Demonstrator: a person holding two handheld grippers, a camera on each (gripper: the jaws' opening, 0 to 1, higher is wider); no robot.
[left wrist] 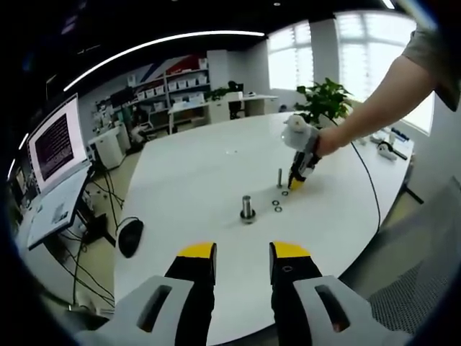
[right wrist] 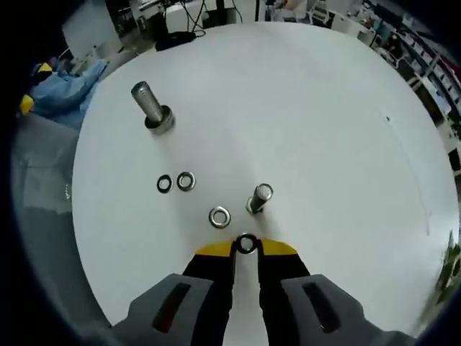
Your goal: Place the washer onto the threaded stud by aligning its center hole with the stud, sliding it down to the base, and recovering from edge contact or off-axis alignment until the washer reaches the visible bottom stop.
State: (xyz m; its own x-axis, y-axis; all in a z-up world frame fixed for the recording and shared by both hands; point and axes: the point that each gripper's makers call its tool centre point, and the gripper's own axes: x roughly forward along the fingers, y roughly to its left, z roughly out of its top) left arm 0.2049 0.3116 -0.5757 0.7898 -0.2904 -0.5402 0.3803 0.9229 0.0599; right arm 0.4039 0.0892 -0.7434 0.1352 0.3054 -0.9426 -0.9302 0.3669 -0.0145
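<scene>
White table (right wrist: 324, 108) in an office, shelves (left wrist: 169, 90) behind.
Our right gripper (right wrist: 246, 245) pinches a washer (right wrist: 246, 244) near the thin stud (right wrist: 259, 198); left gripper (left wrist: 243, 259) spread, three loose washers (right wrist: 185, 181) beside.

Washer (right wrist: 246, 244) in tool tips, stud (right wrist: 259, 198) upright

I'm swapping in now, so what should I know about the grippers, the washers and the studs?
Right gripper: shut on a washer, close beside the small stud.
Left gripper: open, holding nothing, back from the work.
On the white table: three loose washers; the large stud stands farther off.
Done: washer picked up.
Left: centre its hole over the small stud and slide it to the base.
</scene>
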